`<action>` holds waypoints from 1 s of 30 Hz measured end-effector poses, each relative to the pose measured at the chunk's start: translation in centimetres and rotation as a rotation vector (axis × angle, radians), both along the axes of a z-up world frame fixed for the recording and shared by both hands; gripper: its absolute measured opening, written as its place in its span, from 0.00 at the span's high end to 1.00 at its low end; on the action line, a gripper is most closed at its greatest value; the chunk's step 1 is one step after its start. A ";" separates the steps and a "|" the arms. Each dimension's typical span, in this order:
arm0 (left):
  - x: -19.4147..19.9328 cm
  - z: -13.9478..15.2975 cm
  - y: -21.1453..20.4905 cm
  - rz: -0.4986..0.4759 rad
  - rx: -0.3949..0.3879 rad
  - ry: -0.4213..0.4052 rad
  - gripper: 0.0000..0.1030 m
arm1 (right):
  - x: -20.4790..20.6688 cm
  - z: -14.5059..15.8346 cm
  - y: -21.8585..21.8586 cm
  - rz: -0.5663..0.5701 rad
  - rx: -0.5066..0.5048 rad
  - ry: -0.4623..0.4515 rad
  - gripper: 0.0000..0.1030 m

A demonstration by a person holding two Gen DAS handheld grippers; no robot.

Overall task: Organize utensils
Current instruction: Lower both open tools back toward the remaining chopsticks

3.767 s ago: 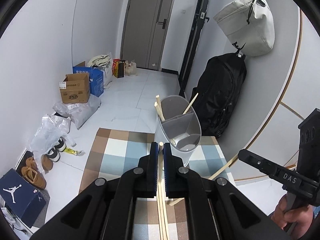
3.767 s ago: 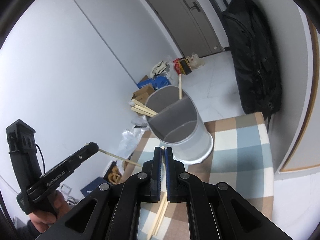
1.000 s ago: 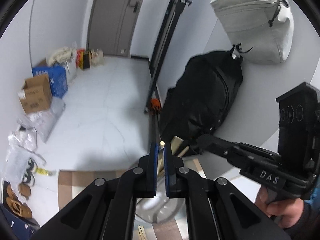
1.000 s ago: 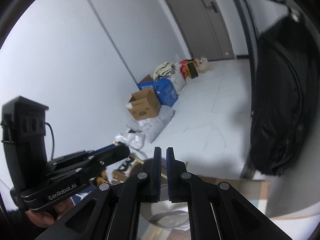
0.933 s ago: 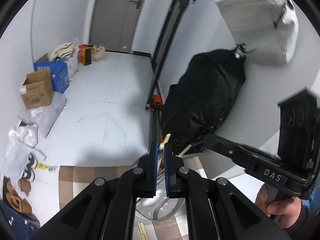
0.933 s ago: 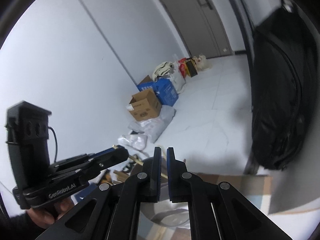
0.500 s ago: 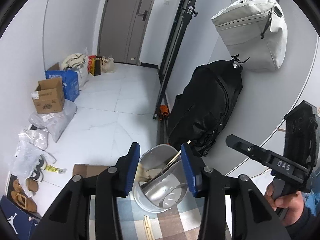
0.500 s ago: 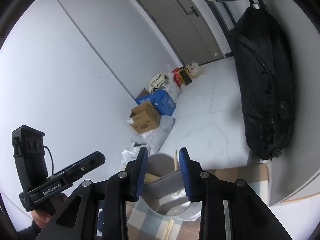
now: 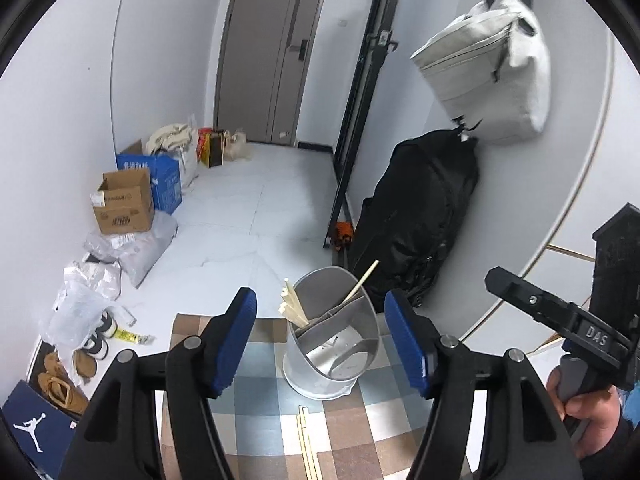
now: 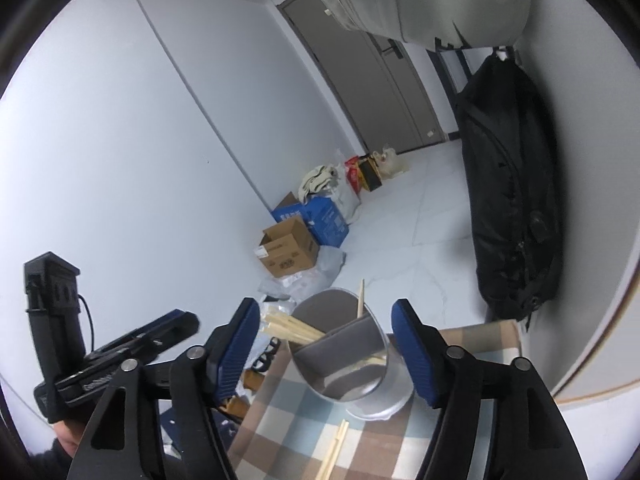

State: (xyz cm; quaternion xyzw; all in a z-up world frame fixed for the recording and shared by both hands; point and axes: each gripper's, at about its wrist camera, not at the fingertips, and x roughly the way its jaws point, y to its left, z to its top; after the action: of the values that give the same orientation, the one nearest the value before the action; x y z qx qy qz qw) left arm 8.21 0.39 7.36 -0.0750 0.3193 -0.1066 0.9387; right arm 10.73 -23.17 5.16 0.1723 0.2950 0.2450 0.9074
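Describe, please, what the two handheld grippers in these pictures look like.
Both are matte black plastic with ribbed blue pads and silver pivot screws. The left gripper reads "GenRobot.AI" and trails a thin black cable; the right gripper is marked "DAS". A dark sleeve covers the right wrist.

The left gripper [image 9: 320,336] points downward, its jaws just opening and now wide apart with nothing between the pads. The right gripper [image 10: 325,346] does the same, empty too. A hand [image 9: 588,412] grasps the right gripper's handle.
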 end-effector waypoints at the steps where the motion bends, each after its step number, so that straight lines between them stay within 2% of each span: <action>1: -0.4 0.1 -0.1 0.001 0.006 -0.012 0.38 | -0.4 0.1 -0.1 -0.006 -0.003 -0.006 0.28; 3: -1.3 0.4 -0.2 -0.001 0.006 -0.036 0.27 | -1.3 0.1 -0.4 -0.015 -0.004 -0.017 0.26; 11: -3.9 -0.2 -0.2 0.035 0.031 -0.089 0.25 | -4.5 0.2 -0.1 -0.016 -0.021 -0.059 0.13; 15: -5.1 -0.9 0.1 0.082 0.047 -0.094 0.18 | -6.1 -0.4 0.6 -0.007 -0.037 -0.071 0.04; 17: -5.6 -1.4 0.3 0.098 0.058 -0.099 0.17 | -6.8 -1.0 0.9 -0.013 -0.054 -0.071 0.03; 22: -6.2 -3.2 0.8 0.104 0.058 -0.078 0.16 | -7.8 -2.6 1.2 -0.018 -0.075 -0.054 0.01; 27: -6.2 -5.8 1.4 0.113 0.041 -0.022 0.16 | -8.3 -4.9 1.9 -0.009 -0.109 -0.017 0.00; 30: -6.3 -7.5 2.0 0.150 0.034 0.003 0.16 | -8.4 -6.6 2.7 0.006 -0.142 0.017 0.00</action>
State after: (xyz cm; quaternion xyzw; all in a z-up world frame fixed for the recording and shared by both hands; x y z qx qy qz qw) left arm 1.94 2.43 -0.13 -0.0828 0.3159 -0.0301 0.9447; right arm 2.32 -20.48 -1.40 0.1088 0.3200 0.2249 0.9139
